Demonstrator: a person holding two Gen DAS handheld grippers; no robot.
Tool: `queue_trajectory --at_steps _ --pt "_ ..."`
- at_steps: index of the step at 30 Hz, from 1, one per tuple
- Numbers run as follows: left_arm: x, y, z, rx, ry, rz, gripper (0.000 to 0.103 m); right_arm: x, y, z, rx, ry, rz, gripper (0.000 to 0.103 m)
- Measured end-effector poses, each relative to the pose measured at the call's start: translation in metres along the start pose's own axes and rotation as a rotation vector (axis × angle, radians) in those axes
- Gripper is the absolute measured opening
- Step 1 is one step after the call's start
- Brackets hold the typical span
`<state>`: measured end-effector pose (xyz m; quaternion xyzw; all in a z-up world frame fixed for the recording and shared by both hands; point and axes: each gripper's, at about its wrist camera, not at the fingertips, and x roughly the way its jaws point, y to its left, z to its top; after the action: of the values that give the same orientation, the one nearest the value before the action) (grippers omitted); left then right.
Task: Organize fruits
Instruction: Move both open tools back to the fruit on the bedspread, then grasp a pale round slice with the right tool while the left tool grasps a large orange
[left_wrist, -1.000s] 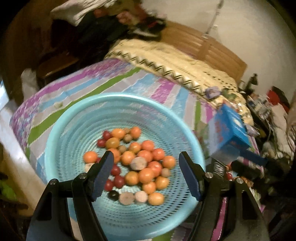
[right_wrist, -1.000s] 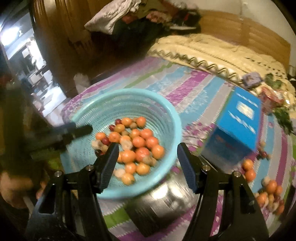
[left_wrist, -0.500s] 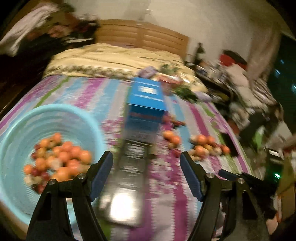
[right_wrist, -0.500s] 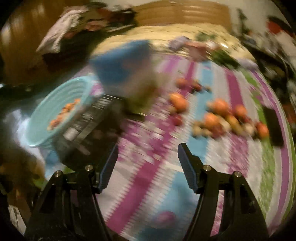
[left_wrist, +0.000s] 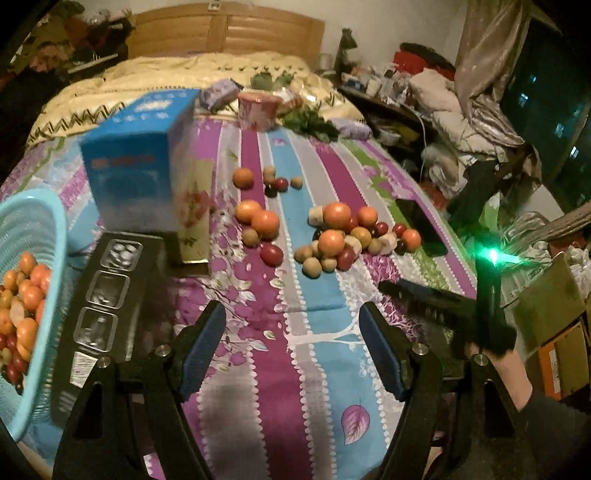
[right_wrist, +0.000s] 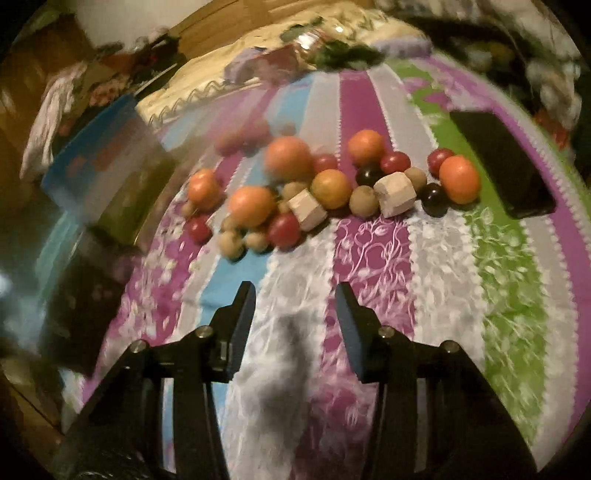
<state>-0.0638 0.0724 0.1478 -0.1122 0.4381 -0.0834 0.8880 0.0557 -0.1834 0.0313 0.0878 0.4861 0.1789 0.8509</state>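
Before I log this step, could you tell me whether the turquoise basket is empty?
Not empty: the turquoise basket holds a heap of small fruits.

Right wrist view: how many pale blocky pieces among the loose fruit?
2: one piece beside a red fruit, another piece left of a black fruit. Others may be hidden.

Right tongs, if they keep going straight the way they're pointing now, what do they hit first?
Most likely the bare striped bedspread just ahead of the right tongs, which are open and empty. The loose fruit pile lies further along that line, though depth is hard to judge.
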Motion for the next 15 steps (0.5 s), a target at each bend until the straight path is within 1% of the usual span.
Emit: queue_trajectory --at_steps 1,2,4,8,11,15 --pt "0.006 0.0 -0.001 -0.006 0.01 -0.001 0.076 0.006 -0.006 0.004 0.035 0.009 0.035 0.045" --pt "0.011 0.0 -0.001 -0.013 0.021 -0.002 0.076 0.015 -0.015 0.011 0.094 0.025 0.085 0.045" --pt "0.023 -0.003 -0.001 -0.016 0.038 -0.001 0.076 0.03 -0.028 0.022 0.197 0.033 0.156 0.045" --pt "0.036 -0.008 -0.001 -0.007 0.056 -0.007 0.076 0.054 -0.043 0.032 0.356 0.059 0.255 0.045" --pt "0.043 -0.01 -0.001 -0.006 0.066 -0.013 0.076 0.062 -0.047 0.035 0.427 0.051 0.289 0.045" --pt "0.05 -0.009 -0.002 -0.013 0.081 -0.02 0.076 0.068 -0.05 0.038 0.482 0.043 0.295 0.045"
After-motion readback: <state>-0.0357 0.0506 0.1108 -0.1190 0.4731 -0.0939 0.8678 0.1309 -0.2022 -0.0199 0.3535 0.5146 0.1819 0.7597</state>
